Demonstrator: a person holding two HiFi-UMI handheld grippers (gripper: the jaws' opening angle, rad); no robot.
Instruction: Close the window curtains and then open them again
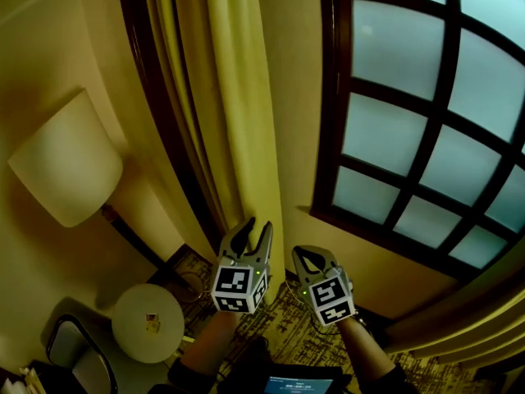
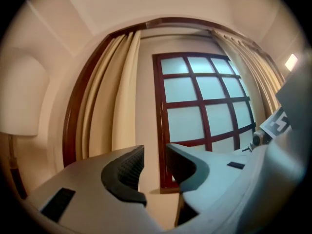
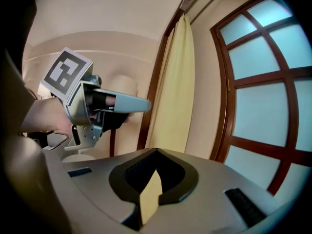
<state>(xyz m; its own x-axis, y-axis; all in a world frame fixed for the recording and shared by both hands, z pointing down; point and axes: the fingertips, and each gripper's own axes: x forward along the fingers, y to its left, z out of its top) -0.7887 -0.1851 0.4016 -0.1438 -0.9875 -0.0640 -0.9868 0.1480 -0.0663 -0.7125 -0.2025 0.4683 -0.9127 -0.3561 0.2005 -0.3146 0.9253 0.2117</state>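
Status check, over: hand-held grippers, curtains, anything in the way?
Left hand-held gripper open, empty. Right hand-held gripper shut. Curtain gathered at left of window, panes uncovered. No obstruction seen ahead.

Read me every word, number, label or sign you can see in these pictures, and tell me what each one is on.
Nothing here can be read.
Small screen at the head view's bottom edge: a line of characters, too blurred.
Card on the round table: too small.
Left marker cube and right marker cube: black-and-white square patterns only, no words.
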